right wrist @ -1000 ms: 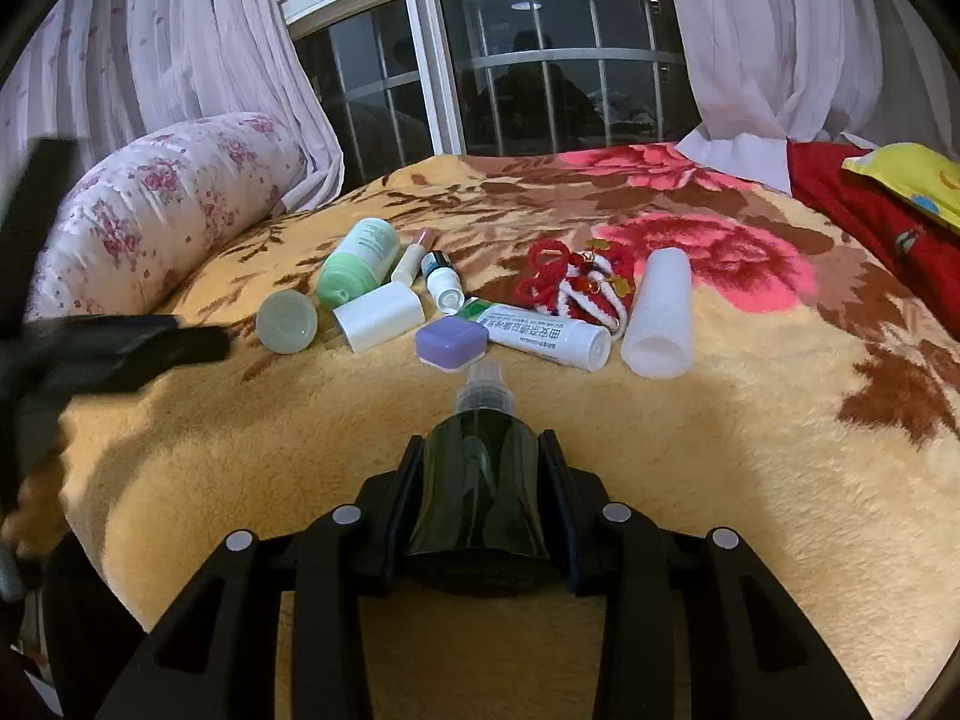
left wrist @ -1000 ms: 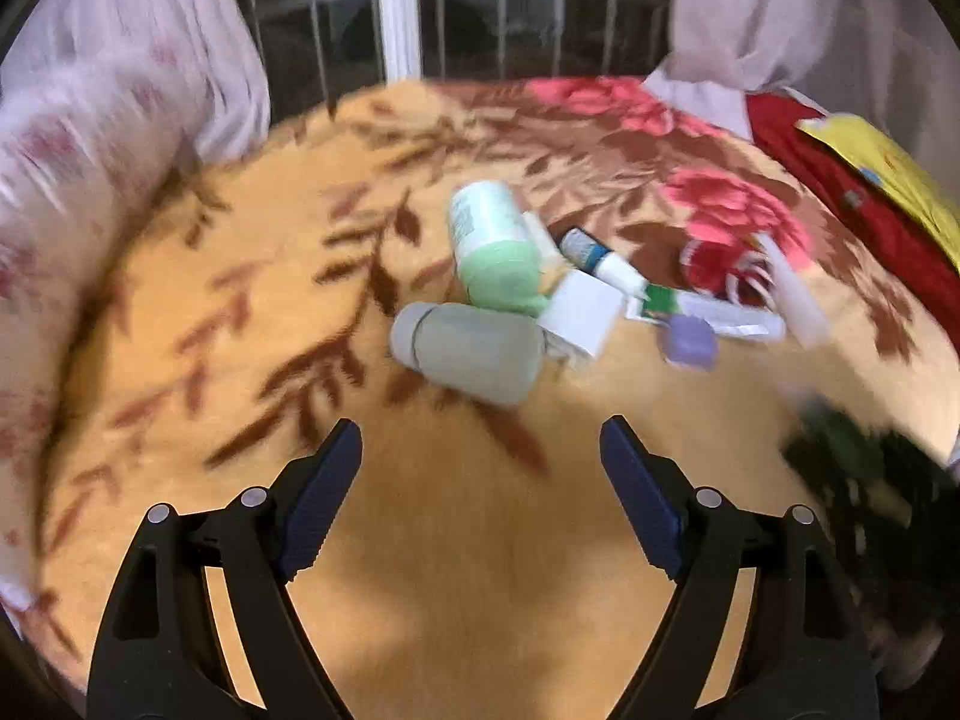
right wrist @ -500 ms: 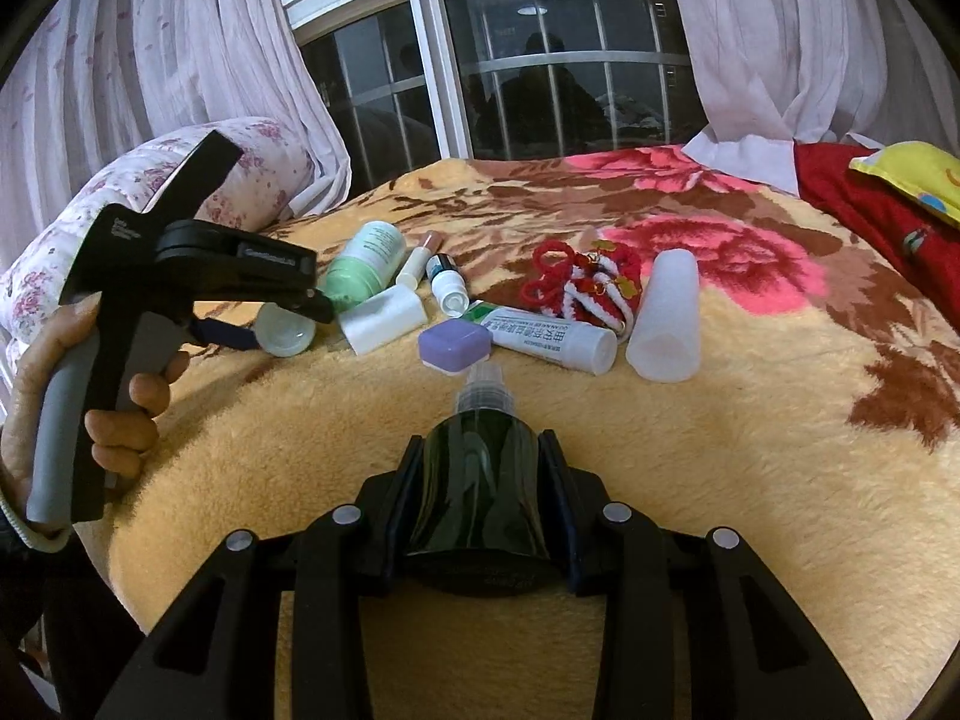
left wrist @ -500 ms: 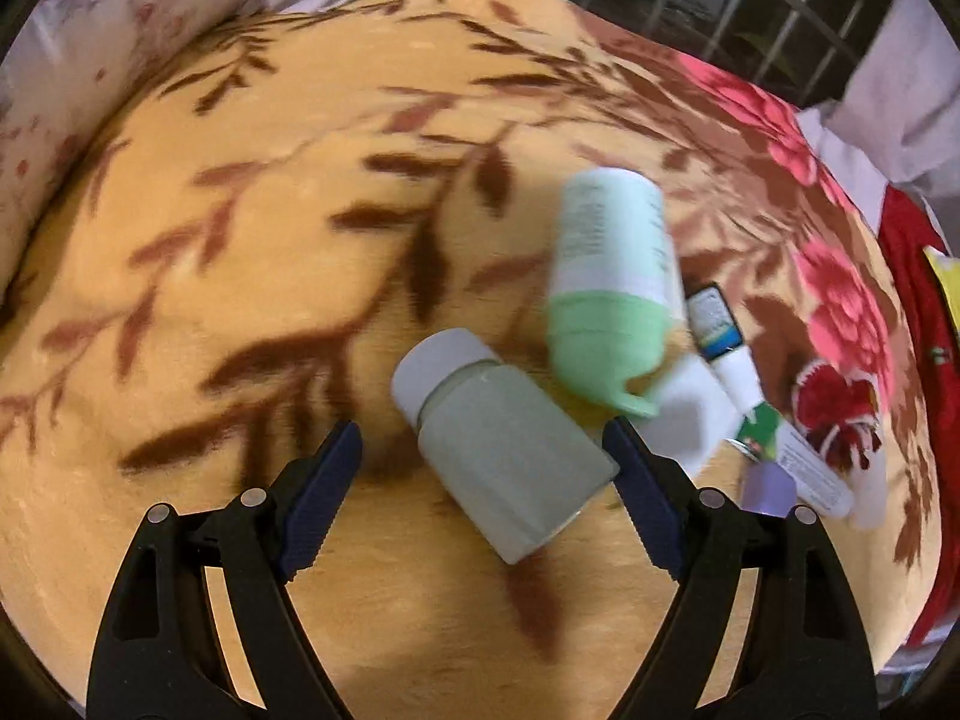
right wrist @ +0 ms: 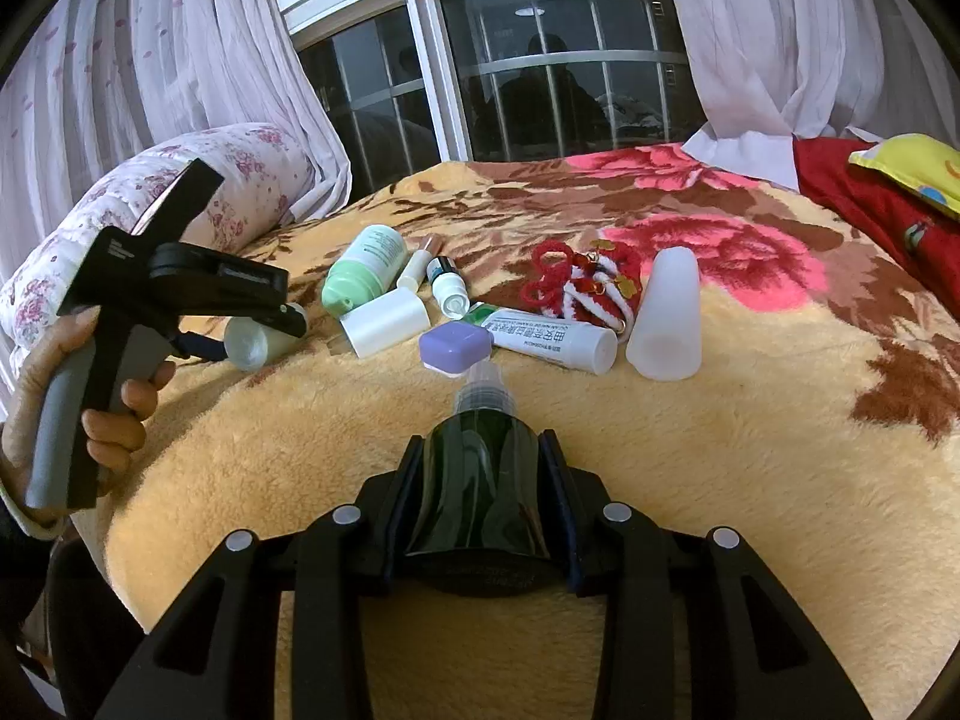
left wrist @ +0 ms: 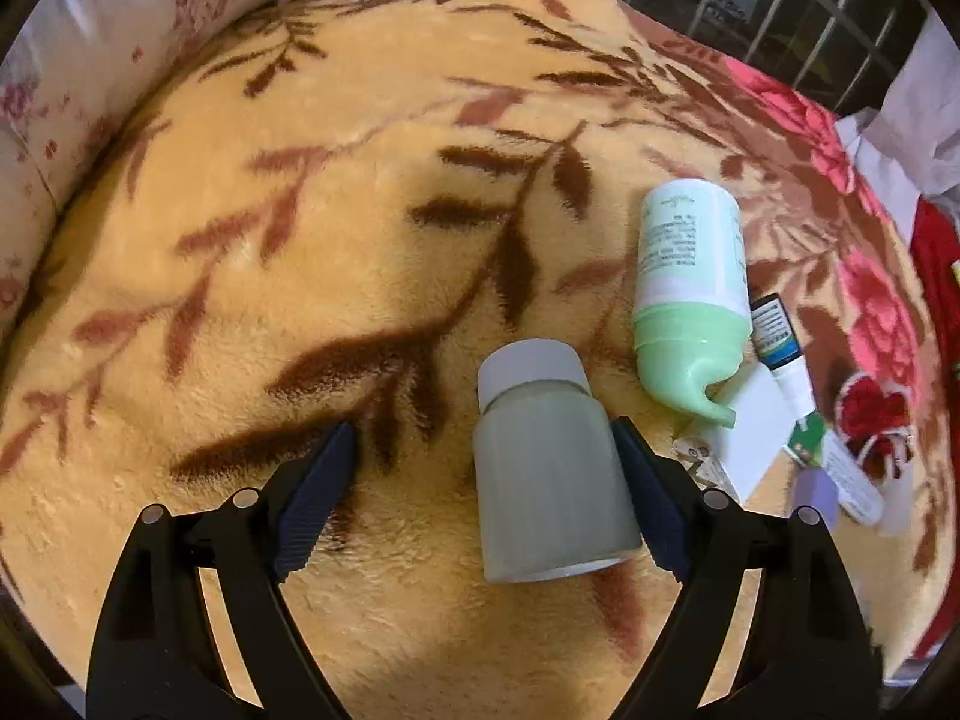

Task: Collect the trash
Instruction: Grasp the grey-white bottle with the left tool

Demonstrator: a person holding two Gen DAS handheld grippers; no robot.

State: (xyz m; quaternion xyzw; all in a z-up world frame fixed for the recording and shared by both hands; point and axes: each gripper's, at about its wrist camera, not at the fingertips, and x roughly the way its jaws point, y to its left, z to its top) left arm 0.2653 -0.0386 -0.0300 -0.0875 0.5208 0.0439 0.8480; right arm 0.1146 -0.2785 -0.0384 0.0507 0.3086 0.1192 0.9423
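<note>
Floral fleece covers the bed: a yellow blanket (right wrist: 750,432) with brown leaves and red roses, and the trash lies in a loose cluster on it near the window side.

Closest to the left gripper (left wrist: 480,492) is a pale grey-green jar (left wrist: 549,468) lying on its side, cap pointing away. It sits between the wide-spread fingers, its right flank against or just beside the right pad (left wrist: 648,504), while the left pad (left wrist: 315,504) is well apart from it. From the right wrist view the same jar (right wrist: 252,342) shows just ahead of the left tool, whose handle the left hand (right wrist: 66,420) grips.

Just beyond the jar lies a mint-green bottle (left wrist: 690,294), nozzle toward the camera. A white cap (right wrist: 387,322) sits beside its nozzle. Next come a small dropper bottle (right wrist: 447,285), a lilac case (right wrist: 453,345), a white tube (right wrist: 552,339) with green print, a red and white knotted charm (right wrist: 576,285), and a frosted white cup (right wrist: 666,315) lying on its side.

The right gripper (right wrist: 483,492) is closed around a dark green spray bottle (right wrist: 480,480), nozzle pointing forward, held above the blanket's near part.

Farther out, a flowered bolster (right wrist: 198,180) lies at the left edge, curtains (right wrist: 150,60) hang beside a barred window (right wrist: 540,60), and a red cloth (right wrist: 870,192) with a yellow pillow (right wrist: 912,174) is at the right.
</note>
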